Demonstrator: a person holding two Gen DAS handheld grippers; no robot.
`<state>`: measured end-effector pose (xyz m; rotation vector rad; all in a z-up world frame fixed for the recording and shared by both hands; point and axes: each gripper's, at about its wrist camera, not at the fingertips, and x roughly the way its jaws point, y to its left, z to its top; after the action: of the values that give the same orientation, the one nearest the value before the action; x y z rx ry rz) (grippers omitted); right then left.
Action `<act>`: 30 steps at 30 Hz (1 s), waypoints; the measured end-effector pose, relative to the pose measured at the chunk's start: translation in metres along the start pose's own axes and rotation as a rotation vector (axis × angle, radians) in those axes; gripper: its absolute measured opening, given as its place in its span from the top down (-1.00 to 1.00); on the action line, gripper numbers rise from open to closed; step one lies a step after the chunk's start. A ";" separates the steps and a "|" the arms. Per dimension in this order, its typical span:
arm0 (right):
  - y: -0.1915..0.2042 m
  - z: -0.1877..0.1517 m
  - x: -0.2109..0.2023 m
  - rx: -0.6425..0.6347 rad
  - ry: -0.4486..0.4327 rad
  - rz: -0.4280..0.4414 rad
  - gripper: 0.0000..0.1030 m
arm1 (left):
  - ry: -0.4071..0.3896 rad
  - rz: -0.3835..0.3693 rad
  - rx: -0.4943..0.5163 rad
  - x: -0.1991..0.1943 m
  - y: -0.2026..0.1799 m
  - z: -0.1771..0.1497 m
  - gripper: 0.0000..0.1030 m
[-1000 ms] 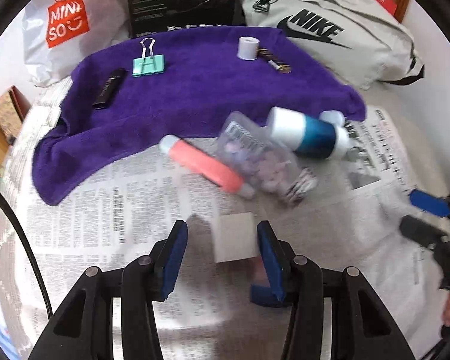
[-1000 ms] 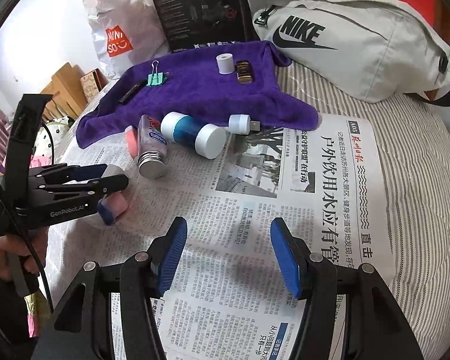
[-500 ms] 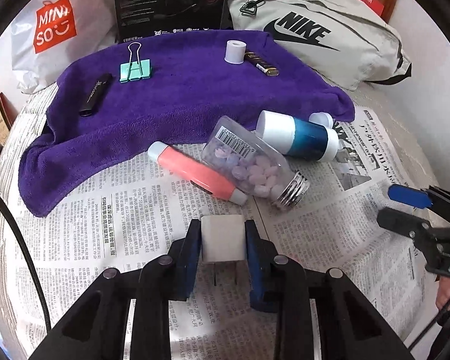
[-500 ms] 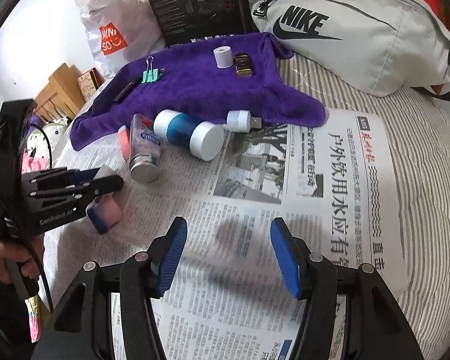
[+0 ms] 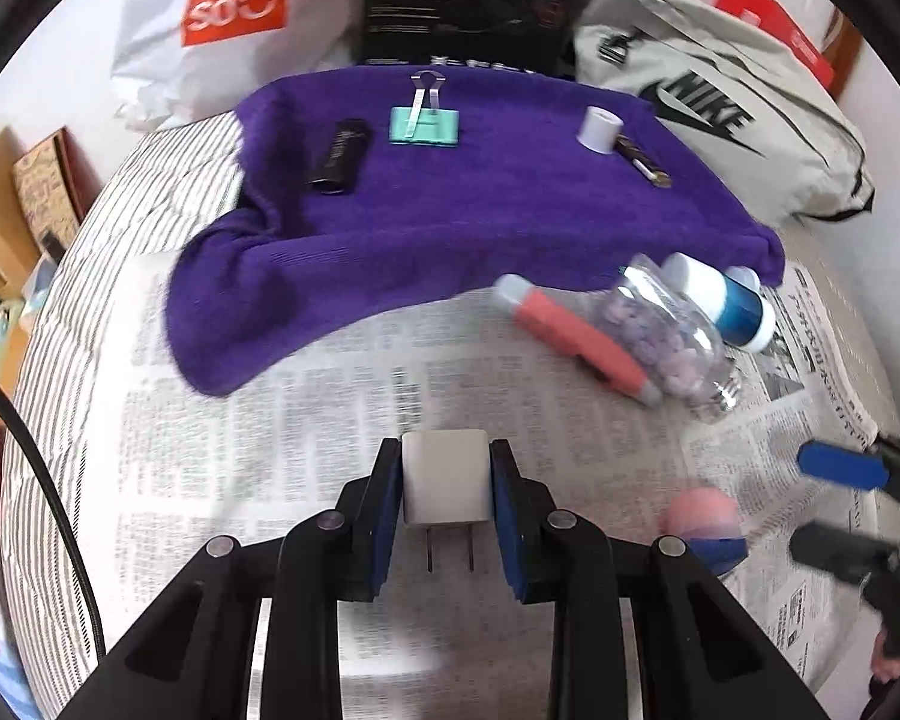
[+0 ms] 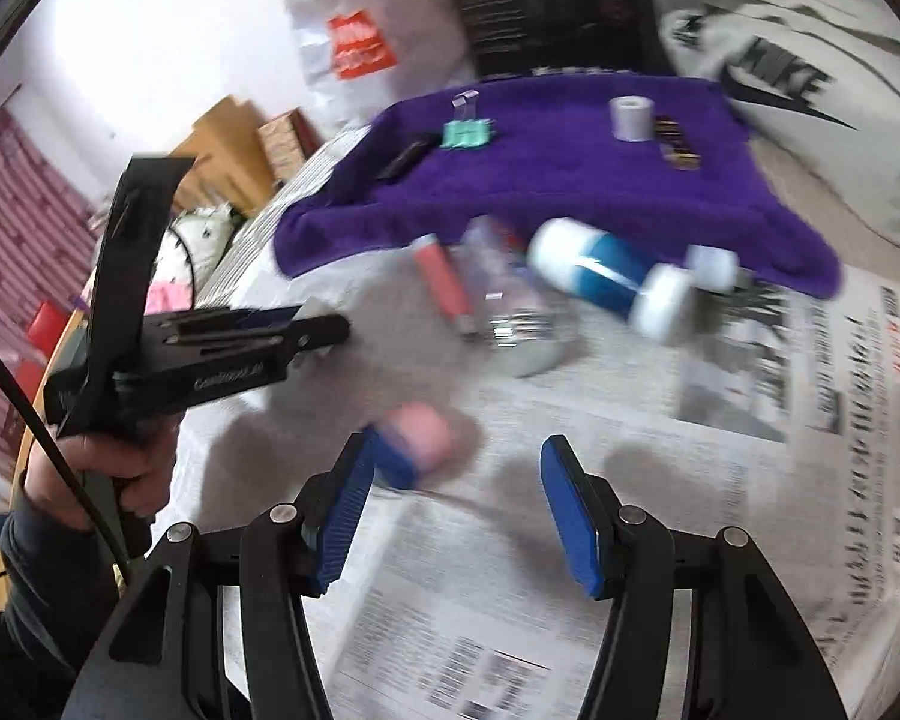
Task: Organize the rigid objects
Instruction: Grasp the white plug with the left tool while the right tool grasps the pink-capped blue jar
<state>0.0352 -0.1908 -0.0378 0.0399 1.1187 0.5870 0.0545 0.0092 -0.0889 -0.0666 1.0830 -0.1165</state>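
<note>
My left gripper (image 5: 445,489) is shut on a white plug adapter (image 5: 445,485), prongs pointing back at the camera, lifted above the newspaper (image 5: 270,450). A pink and blue eraser (image 5: 707,525) lies to its right, just in front of my open right gripper (image 6: 450,498), close to that gripper's left finger (image 6: 342,510). A pink tube (image 5: 576,339), a clear pill bottle (image 5: 669,336) and a blue and white bottle (image 5: 726,300) lie together by the purple towel (image 5: 480,228). On the towel sit a black stick (image 5: 339,156), a teal binder clip (image 5: 425,123), a white roll (image 5: 599,129) and a small dark bar (image 5: 642,165).
A grey Nike bag (image 5: 720,102), a black box (image 5: 462,0) and a white Miniso bag (image 5: 228,12) stand behind the towel. Cardboard boxes (image 5: 24,192) sit off the left edge. A small white cap (image 6: 714,264) lies by the towel's right corner.
My left gripper closed on the white plug adapter, lifted it and swung left. My right gripper moved left toward the pink and blue eraser, still open.
</note>
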 end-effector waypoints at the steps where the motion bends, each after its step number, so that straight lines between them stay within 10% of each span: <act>1: 0.007 0.001 0.006 -0.022 0.012 -0.002 -0.12 | -0.001 -0.007 -0.009 0.000 0.004 0.000 0.47; 11: 0.023 0.005 0.043 -0.137 0.061 -0.087 -0.12 | -0.002 -0.032 -0.015 -0.001 0.012 -0.001 0.47; 17: 0.022 0.007 0.046 -0.198 0.037 -0.091 0.27 | -0.004 -0.048 -0.020 -0.003 0.017 -0.001 0.47; 30: -0.046 -0.009 0.009 -0.070 0.051 -0.286 0.27 | -0.020 -0.044 -0.005 -0.002 0.012 0.001 0.47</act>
<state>0.0496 -0.2284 -0.0638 -0.1935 1.1277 0.3726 0.0552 0.0216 -0.0886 -0.0965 1.0626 -0.1527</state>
